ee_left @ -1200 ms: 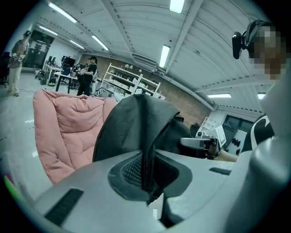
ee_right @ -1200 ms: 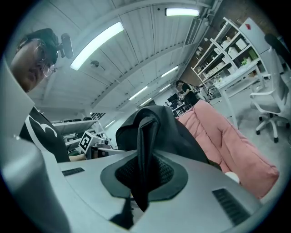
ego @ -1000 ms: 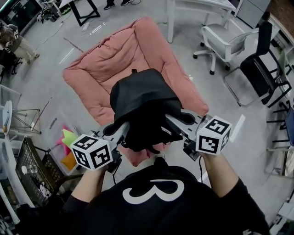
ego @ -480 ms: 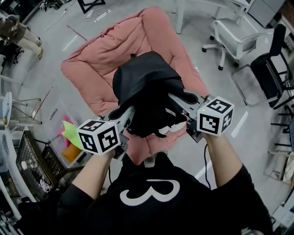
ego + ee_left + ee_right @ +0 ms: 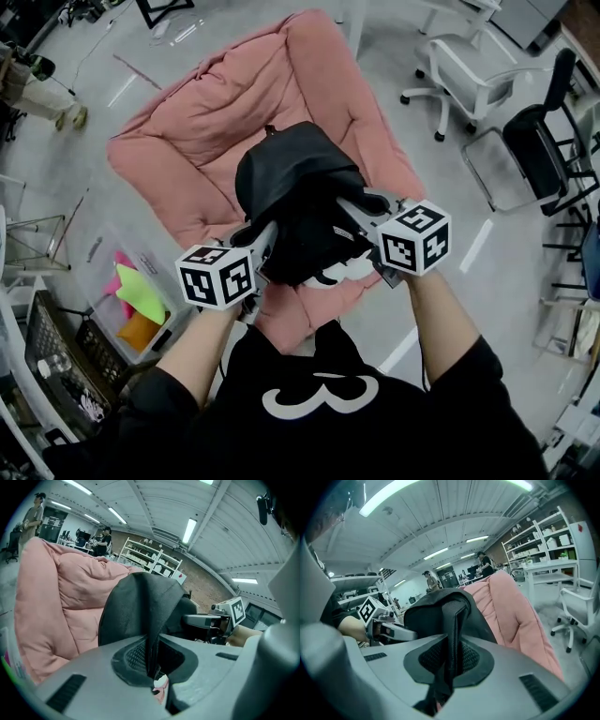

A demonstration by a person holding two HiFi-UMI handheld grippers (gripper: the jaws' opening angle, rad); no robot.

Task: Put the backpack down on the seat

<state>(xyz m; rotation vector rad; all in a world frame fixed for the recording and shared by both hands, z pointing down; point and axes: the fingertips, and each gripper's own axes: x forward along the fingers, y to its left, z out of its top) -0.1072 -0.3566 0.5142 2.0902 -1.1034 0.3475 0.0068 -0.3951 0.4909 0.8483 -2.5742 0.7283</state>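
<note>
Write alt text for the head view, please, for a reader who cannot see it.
A person, seen from above, holds a black backpack over a pink cushioned seat, the left gripper and right gripper both clamped on it. Office chairs stand at right.

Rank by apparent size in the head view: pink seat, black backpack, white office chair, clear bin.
1. pink seat
2. black backpack, though it is held nearer the camera, which inflates it
3. white office chair and clear bin: look alike, not ranked
</note>
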